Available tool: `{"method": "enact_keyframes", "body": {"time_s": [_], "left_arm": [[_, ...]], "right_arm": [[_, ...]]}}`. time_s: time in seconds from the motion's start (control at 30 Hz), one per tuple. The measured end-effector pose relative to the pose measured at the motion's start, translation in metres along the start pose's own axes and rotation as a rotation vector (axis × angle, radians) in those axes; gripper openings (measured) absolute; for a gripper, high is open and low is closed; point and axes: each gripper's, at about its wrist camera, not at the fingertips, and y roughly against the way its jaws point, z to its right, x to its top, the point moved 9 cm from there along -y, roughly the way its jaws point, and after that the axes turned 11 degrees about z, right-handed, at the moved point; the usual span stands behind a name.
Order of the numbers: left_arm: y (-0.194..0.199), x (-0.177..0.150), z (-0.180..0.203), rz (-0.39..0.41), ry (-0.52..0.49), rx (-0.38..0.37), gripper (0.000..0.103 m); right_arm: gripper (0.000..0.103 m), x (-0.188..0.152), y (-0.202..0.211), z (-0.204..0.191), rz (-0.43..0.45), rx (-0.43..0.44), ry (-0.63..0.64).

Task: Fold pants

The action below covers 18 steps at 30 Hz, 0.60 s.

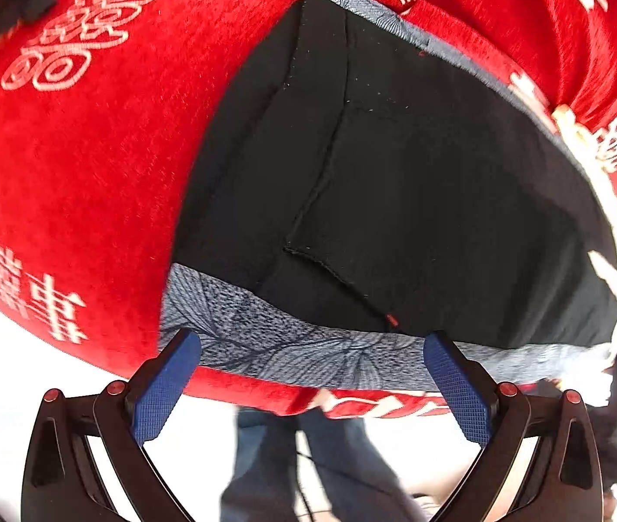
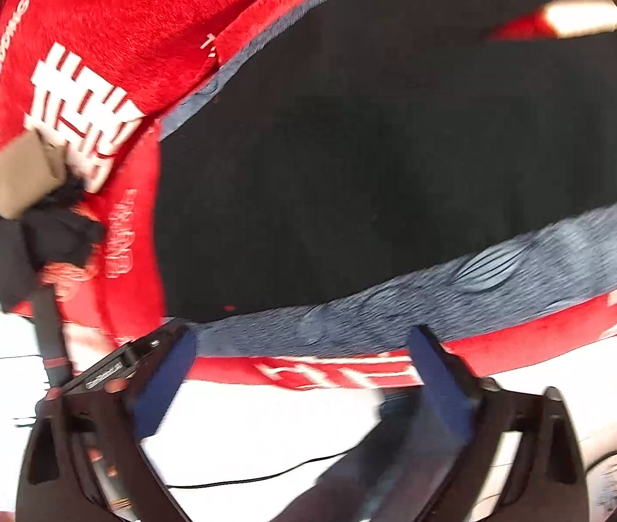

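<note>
Left wrist view: a red cloth (image 1: 69, 174) with white printed characters covers the table. The black pants (image 1: 417, 195) lie flat on it, folded, with a stitched pocket edge running down the middle. A grey patterned waistband (image 1: 291, 348) borders the near edge of the pants and a second grey strip shows along the far edge. The left gripper (image 1: 312, 350) points steeply down over this near edge. Its jaws stand wide apart, with the blue pads (image 1: 160, 387) at either side of the waistband and nothing clamped between them. Below the table edge, a person's legs in blue jeans (image 1: 308, 470) stand on a pale floor.

Right wrist view (blurred): at far left a tan item (image 2: 21, 178) and a dark bundle (image 2: 43, 235) sit on the red cloth (image 2: 104, 21). The pants (image 2: 395, 152) fill the centre and right of the view, with the waistband (image 2: 395, 309) along their near edge. The right gripper (image 2: 301, 348) hangs over the near table edge beside the waistband. Its jaws are apart and hold nothing; whether a pad touches the fabric cannot be told
</note>
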Motion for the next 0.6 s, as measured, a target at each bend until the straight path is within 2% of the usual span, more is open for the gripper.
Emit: {"method": "enact_keyframes", "body": {"time_s": [0.03,0.07,0.13,0.17,0.23,0.4,0.47,0.6], "left_arm": [[-0.001,-0.003,0.0,0.002,0.014,-0.03,0.103],[-0.002,-0.003,0.001,-0.004,0.03,-0.067,0.103],[-0.008,-0.01,0.001,-0.014,0.051,-0.108,0.103],[-0.007,-0.007,0.004,-0.033,0.071,-0.148,0.103],[-0.011,-0.013,0.005,-0.043,0.085,-0.17,0.103],[-0.017,-0.015,-0.008,-0.034,0.091,-0.206,0.103],[-0.022,-0.019,-0.009,-0.055,0.106,-0.213,0.103],[-0.037,-0.023,-0.012,-0.094,0.199,-0.254,0.103]], "right_arm": [[0.067,-0.006,-0.008,0.001,-0.03,0.045,-0.034],[0.061,-0.012,-0.014,0.002,-0.055,0.078,-0.06],[0.061,-0.027,-0.03,0.001,-0.106,0.162,-0.121],[0.061,-0.035,-0.037,0.001,-0.123,0.189,-0.137],[0.061,-0.05,-0.052,0.004,-0.139,0.216,-0.161],[0.061,-0.056,-0.076,0.019,-0.084,0.244,-0.232],[0.061,-0.055,-0.076,0.024,-0.061,0.281,-0.315],[0.059,-0.052,-0.077,0.026,-0.034,0.312,-0.428]]}}
